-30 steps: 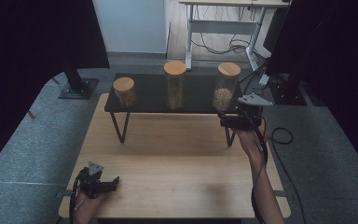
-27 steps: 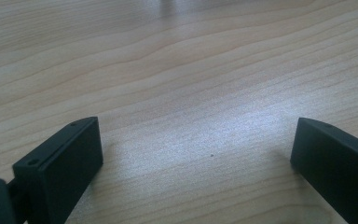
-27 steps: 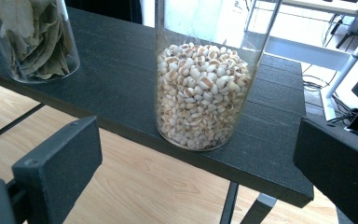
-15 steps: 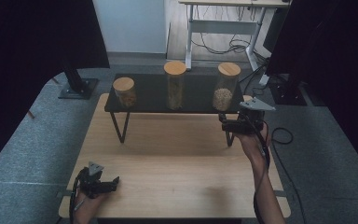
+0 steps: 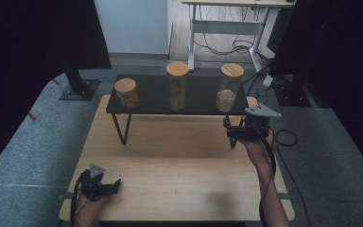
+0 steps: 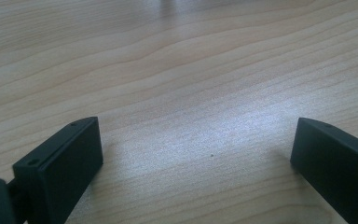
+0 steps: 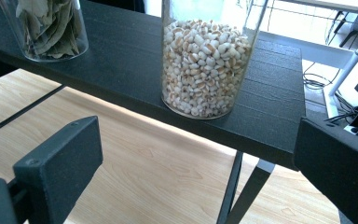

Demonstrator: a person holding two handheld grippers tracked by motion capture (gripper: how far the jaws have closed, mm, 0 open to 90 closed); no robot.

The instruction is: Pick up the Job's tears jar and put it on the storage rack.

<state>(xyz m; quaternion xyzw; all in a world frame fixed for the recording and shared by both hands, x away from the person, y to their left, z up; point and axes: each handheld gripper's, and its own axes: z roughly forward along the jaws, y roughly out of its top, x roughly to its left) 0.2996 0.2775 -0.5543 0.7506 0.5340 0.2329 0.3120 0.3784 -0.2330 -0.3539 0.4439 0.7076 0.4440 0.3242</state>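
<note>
The high view looks from above the person's side, forward and down, and takes in the whole wooden counter [image 5: 179, 165], the black shelf [image 5: 194, 94] on it, and the grey floor and a desk far behind.

The left gripper view sits very low and close to the counter [image 6: 177, 70]. It looks along the wood between its own two black jaws.

The right gripper view looks from just in front of the shelf [image 7: 121, 60], a little above it. It faces the jar of pale grains [image 7: 205, 65], very near. That same jar [image 5: 229, 90] stands at the right of the shelf in the high view.
</note>
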